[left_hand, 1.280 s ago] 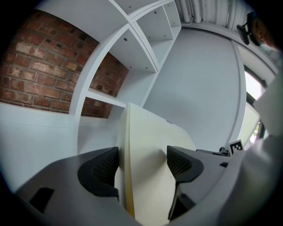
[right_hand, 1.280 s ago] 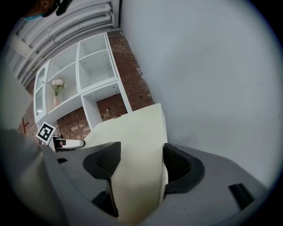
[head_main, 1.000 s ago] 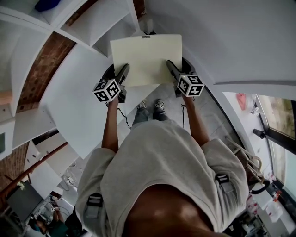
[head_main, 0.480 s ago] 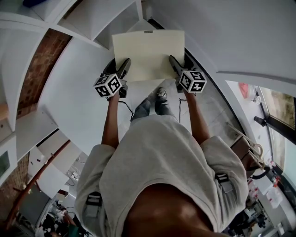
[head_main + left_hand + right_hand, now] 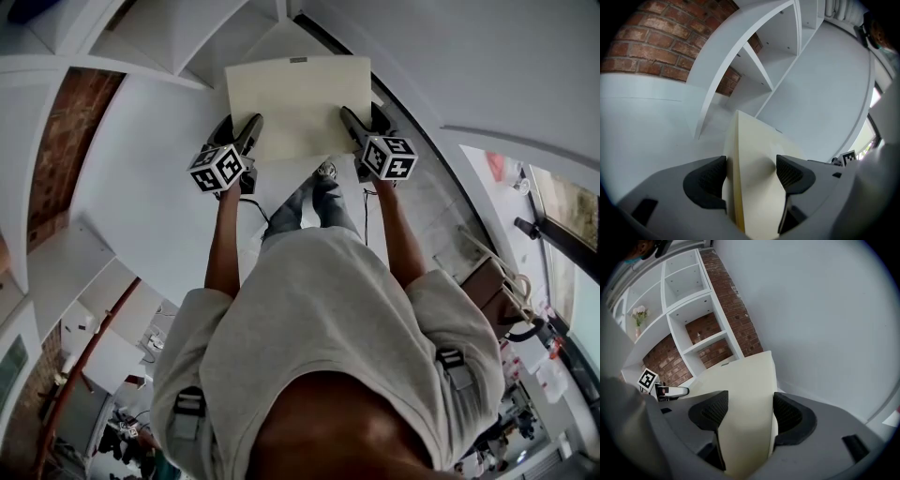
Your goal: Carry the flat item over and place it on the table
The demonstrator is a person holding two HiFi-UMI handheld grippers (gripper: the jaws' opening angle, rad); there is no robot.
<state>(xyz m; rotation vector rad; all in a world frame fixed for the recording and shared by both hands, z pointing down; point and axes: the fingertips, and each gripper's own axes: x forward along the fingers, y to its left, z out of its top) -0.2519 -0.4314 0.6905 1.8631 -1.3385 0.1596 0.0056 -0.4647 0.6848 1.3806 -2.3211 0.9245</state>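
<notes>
As both hand-held grippers [image 5: 251, 129] [image 5: 349, 120] clamp it, the flat item [image 5: 298, 94] hangs.

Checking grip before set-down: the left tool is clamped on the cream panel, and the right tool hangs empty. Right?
No. The right tool is not empty: the right gripper view shows its jaws closed on the cream panel too. The left tool is clamped on it, as stated.

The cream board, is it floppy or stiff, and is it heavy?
Probably stiff: the cream board sticks out flat though the left gripper and right gripper pinch only its near edge. Likely light, for the same reason. It seems a bit squashy, dimpling where the left jaws squeeze it.
</notes>
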